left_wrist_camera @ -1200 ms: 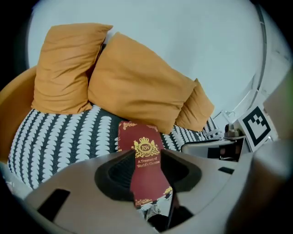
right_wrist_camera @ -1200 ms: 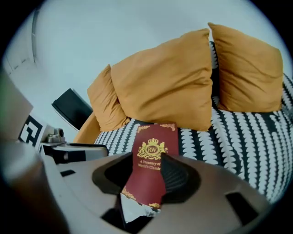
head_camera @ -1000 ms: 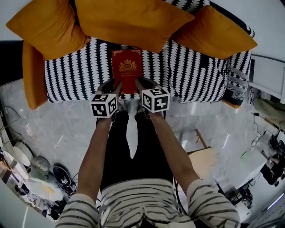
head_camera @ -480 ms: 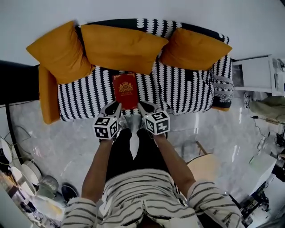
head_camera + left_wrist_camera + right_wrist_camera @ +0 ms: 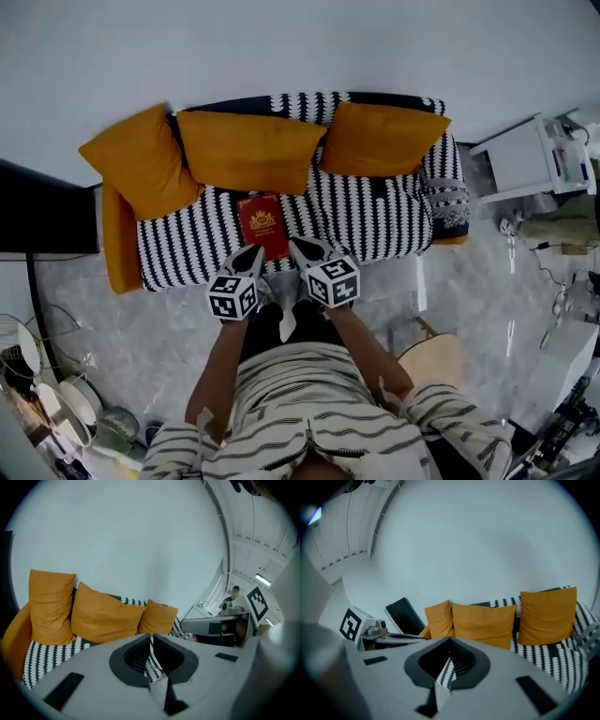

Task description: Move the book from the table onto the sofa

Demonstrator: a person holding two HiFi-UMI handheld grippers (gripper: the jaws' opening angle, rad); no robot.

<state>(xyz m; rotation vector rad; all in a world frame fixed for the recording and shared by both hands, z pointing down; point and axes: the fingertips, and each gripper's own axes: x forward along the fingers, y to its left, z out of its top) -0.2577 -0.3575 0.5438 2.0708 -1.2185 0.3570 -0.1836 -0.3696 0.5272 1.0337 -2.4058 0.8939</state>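
The red book with a gold crest lies flat on the seat of the black-and-white patterned sofa, in front of the middle orange cushion. Both grippers hover just short of the sofa's front edge, near the book's near end and not touching it. My left gripper has just been closing with nothing between its jaws. In the left gripper view its tips meet. My right gripper is shut and empty, and its tips are together in the right gripper view.
Three orange cushions line the sofa back, and an orange bolster covers its left arm. A white shelf unit stands to the right and a black panel to the left. A wooden stool and floor clutter lie behind me.
Both grippers have drawn back from the book and risen; the book stays on the seat. The head view has lifted, so the sofa looks smaller and farther away.
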